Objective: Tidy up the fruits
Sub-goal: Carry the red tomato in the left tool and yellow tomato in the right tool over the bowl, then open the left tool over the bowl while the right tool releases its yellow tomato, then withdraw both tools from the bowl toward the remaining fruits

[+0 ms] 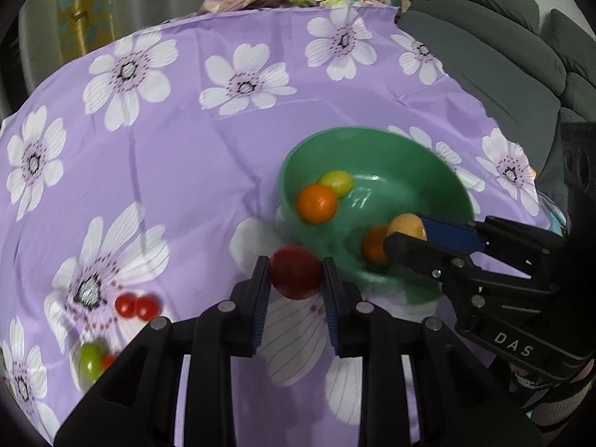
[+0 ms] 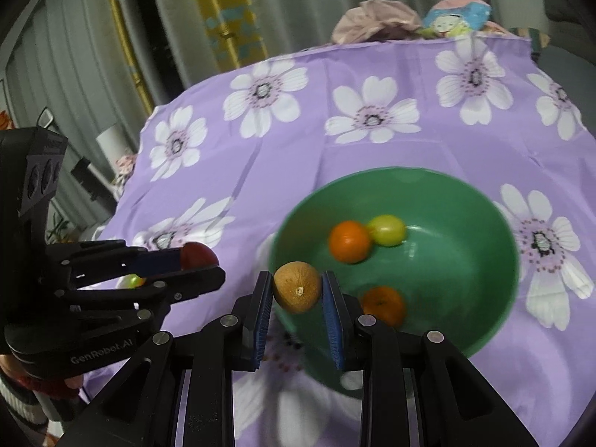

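Fruits: left gripper (image 1: 296, 273) clamps a smooth red plum (image 1: 295, 271), right gripper (image 2: 297, 292) a rough tan globe (image 2: 297, 287).

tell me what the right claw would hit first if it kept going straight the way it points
Probably the inside of the green bowl. The right claw, shut on a tan fruit, points over the near rim toward two oranges and a yellow-green fruit; depth is unclear.

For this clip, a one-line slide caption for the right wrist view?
Right gripper holds a tan fruit at the green bowl rim.
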The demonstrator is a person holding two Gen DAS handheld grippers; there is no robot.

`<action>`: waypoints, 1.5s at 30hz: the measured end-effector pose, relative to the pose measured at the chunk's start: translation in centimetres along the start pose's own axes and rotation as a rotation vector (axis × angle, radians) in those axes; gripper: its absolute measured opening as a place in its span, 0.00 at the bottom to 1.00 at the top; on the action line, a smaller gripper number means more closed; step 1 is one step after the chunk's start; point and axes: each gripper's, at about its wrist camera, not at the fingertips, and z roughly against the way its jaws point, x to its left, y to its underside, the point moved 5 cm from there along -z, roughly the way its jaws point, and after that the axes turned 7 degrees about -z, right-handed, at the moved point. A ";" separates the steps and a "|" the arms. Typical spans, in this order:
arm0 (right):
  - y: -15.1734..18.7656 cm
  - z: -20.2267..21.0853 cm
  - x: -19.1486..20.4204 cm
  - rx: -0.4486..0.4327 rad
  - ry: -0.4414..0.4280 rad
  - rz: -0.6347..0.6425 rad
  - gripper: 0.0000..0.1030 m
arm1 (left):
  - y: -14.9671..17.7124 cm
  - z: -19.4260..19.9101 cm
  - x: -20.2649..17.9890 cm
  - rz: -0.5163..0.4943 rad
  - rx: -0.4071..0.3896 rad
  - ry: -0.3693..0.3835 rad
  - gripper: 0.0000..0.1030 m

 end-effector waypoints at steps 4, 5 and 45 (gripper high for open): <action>-0.2 0.2 -1.4 -0.012 0.027 -0.024 0.28 | -1.2 -1.1 -1.1 -0.023 -0.002 0.016 0.26; -0.2 0.2 -1.8 -0.014 0.037 -0.029 0.28 | -1.4 -1.4 -1.4 -0.030 -0.002 0.017 0.26; -0.6 1.2 -5.2 -0.034 0.105 -0.147 0.36 | -0.7 -2.2 -1.6 -0.019 0.031 -0.040 0.50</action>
